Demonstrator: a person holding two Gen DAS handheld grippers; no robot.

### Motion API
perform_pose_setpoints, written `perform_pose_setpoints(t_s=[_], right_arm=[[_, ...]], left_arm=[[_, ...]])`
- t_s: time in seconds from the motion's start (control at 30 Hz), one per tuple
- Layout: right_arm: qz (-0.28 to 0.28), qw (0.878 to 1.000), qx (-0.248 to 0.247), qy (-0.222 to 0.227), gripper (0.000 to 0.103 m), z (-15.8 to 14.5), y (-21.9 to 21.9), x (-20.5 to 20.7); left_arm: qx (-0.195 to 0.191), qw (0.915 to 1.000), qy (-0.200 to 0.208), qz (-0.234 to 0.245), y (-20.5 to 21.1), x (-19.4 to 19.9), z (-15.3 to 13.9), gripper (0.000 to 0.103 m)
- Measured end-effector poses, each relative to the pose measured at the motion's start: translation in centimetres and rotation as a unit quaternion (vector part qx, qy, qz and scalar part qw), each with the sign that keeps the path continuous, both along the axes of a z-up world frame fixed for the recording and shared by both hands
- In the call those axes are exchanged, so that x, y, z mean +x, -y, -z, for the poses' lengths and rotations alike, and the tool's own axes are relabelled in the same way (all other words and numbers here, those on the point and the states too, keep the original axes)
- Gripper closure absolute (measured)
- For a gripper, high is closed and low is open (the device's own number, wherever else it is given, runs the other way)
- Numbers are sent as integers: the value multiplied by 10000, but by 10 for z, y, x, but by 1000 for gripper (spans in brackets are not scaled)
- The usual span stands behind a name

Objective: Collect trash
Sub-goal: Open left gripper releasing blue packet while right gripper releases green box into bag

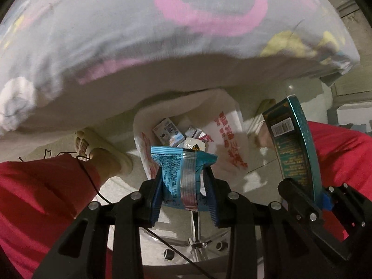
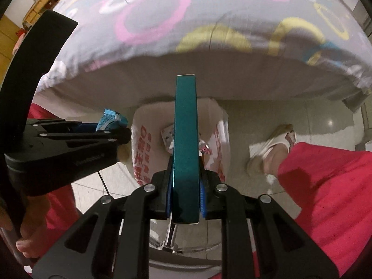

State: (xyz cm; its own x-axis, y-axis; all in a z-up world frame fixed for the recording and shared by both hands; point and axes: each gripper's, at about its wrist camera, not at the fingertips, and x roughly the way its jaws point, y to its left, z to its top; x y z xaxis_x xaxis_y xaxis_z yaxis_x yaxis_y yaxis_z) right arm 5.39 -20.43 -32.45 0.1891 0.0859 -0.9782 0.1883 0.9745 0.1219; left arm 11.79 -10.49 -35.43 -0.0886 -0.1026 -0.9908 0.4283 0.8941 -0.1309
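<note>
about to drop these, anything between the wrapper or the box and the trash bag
Nothing visible. The blue wrapper and teal box hang over the open white bag, which already holds some trash.

Red printed characters, too blurred to read, mark the white plastic bag; a barcode label sits on the teal box.

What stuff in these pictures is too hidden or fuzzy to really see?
- Bottom of the white trash bag: left wrist view, hidden by the blue wrapper.
- Trash already in the bag: right wrist view, mostly covered by the teal box.
- Teal box's print: left wrist view, too small and blurred.
- Bedsheet pattern: both views, smeared by blur.
</note>
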Motion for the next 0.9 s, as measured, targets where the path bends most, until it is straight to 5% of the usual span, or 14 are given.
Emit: perform_pose_setpoints(t_s=[0.9], right_arm=[[81,9923,218,-1217,86,107,1,30]], left_arm=[[996,9910,-880,158,1,15,106,70]])
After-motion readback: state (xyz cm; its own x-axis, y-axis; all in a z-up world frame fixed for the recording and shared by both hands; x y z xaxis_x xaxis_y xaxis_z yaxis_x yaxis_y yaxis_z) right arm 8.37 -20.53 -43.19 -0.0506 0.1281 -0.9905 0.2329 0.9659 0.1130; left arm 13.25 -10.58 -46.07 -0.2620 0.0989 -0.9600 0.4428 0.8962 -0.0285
